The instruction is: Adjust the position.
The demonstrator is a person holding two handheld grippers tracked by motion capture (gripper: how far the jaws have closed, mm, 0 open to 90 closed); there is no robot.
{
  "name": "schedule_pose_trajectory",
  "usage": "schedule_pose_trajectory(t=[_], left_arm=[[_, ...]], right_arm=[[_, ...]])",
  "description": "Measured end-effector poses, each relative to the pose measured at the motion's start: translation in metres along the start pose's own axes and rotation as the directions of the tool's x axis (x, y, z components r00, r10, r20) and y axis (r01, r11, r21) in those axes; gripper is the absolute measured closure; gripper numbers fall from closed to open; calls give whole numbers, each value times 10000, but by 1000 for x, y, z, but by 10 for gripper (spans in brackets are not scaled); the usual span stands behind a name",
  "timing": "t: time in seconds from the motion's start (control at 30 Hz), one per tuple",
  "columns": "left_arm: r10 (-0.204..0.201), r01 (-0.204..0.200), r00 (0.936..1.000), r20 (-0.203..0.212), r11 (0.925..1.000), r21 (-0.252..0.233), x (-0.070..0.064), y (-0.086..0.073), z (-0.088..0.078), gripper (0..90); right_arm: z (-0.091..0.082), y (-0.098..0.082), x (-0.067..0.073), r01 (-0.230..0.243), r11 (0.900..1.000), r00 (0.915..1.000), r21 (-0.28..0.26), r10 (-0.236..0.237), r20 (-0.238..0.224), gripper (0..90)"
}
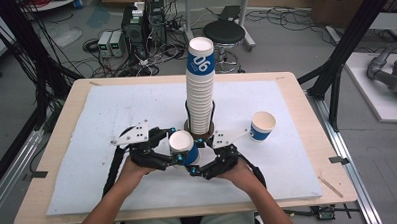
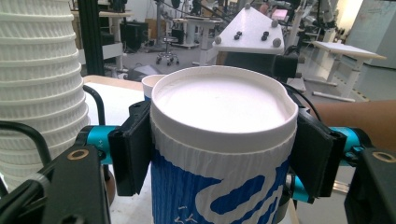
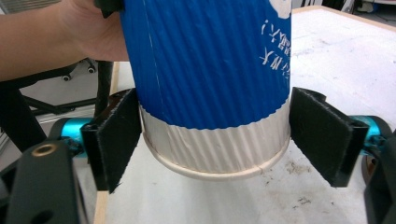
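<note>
- Black padded jaws of the left gripper (image 2: 224,154) clamped on the upper wall of the blue-and-white paper cup (image 2: 223,154), just under its rolled rim; rim already bowed a little out of round at the upper right of the left gripper view, so more squeeze likely to crease or collapse it.
- Right gripper (image 3: 215,140), jaws flanking the cup's white base band low in its own view: left pad touching or nearly so, right pad with a sliver of gap; not clearly pinching, so a pull from here likely to slip off the ribbed paper.
- Cup (image 1: 183,147) held off the surface, centre of the high view, between both grippers and just in front of the tall cup stack (image 1: 200,87).
- If two nested cups, a skewed pull apt to jam them tighter or tear the wall.
- Stack close behind the hands: a backward jerk on release could knock it over.
- Loose cup (image 1: 262,126) to the right, apart from the right hand; wide swing could tip it.
- White mat (image 1: 111,110) gritty in the right gripper view; dropped cup likely to roll.
</note>
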State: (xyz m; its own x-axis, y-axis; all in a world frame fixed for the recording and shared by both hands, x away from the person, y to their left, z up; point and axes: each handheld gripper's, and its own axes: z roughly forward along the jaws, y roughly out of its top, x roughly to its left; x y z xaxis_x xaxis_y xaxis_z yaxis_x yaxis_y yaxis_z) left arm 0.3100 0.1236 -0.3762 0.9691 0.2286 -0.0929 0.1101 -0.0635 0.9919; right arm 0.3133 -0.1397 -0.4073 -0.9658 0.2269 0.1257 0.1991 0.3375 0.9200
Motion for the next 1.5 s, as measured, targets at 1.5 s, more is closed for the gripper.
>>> schedule_pose_trajectory(t=[1.5], left_arm=[[-484, 409, 9986, 213, 9628, 2670, 0, 1, 3, 168]], right_arm=[[-7, 45, 1, 2215, 8110, 9739, 5414, -2120, -808, 337]])
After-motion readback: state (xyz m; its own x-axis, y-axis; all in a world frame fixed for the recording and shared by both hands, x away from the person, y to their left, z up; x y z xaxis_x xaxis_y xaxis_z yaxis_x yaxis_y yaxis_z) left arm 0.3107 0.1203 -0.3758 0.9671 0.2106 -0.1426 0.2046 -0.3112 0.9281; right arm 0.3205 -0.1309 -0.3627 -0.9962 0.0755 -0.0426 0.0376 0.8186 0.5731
